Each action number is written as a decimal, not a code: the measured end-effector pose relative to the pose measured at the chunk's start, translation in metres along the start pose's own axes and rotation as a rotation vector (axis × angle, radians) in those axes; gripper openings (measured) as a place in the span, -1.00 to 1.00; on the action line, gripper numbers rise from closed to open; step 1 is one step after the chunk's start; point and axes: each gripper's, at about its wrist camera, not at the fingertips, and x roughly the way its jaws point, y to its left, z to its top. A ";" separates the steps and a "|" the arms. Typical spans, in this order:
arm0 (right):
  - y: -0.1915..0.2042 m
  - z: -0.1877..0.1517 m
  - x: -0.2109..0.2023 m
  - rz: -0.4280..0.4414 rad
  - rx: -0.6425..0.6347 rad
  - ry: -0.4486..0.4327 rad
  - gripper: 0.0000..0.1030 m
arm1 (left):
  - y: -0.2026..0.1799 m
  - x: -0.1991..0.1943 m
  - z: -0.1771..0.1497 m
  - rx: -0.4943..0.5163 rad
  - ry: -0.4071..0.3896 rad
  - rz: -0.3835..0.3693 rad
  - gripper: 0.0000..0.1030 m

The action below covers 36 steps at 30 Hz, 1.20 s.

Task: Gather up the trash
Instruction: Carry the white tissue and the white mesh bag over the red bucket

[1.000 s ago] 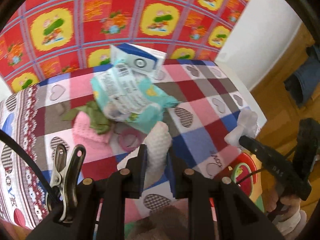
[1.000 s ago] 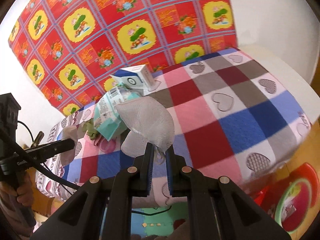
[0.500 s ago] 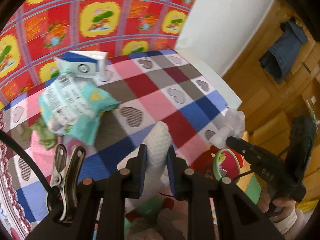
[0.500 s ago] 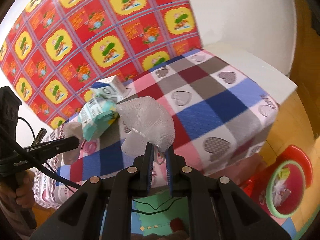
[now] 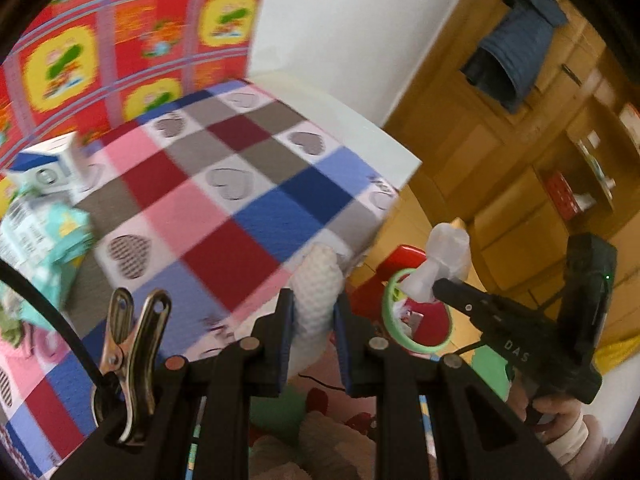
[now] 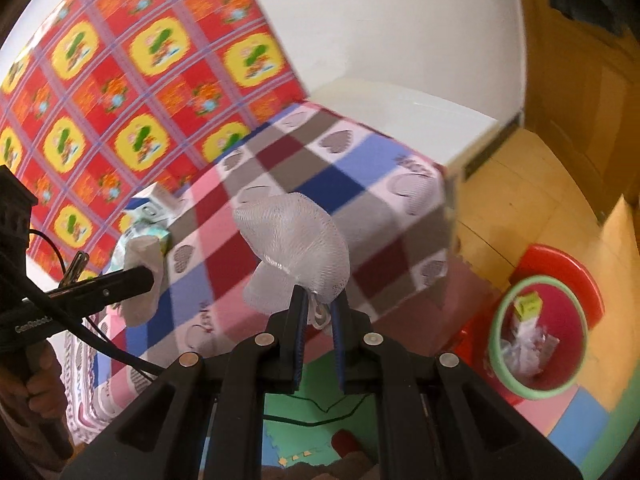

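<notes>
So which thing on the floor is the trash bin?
Look past the edge of the checked tablecloth to the wooden floor on the right. The bin is the round red tub with a green rim, sitting by a red stool; it alone has crumpled wrappers inside.

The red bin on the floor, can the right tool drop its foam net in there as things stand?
Probably yes: right tool holds foam net off the table edge, red bin open below.
</notes>
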 end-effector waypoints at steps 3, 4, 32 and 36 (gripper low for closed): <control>-0.024 -0.003 -0.008 -0.023 0.037 -0.003 -0.75 | -0.025 0.015 0.004 0.037 0.020 -0.025 -0.62; -0.032 -0.004 -0.010 -0.030 0.050 -0.004 -0.75 | -0.034 0.021 0.006 0.052 0.028 -0.033 -0.62; -0.254 -0.057 -0.026 -0.291 0.328 0.047 -0.75 | -0.239 0.216 -0.005 0.346 0.270 -0.245 -0.61; -0.273 -0.067 -0.014 -0.321 0.336 0.070 -0.75 | -0.255 0.244 -0.014 0.368 0.306 -0.262 -0.61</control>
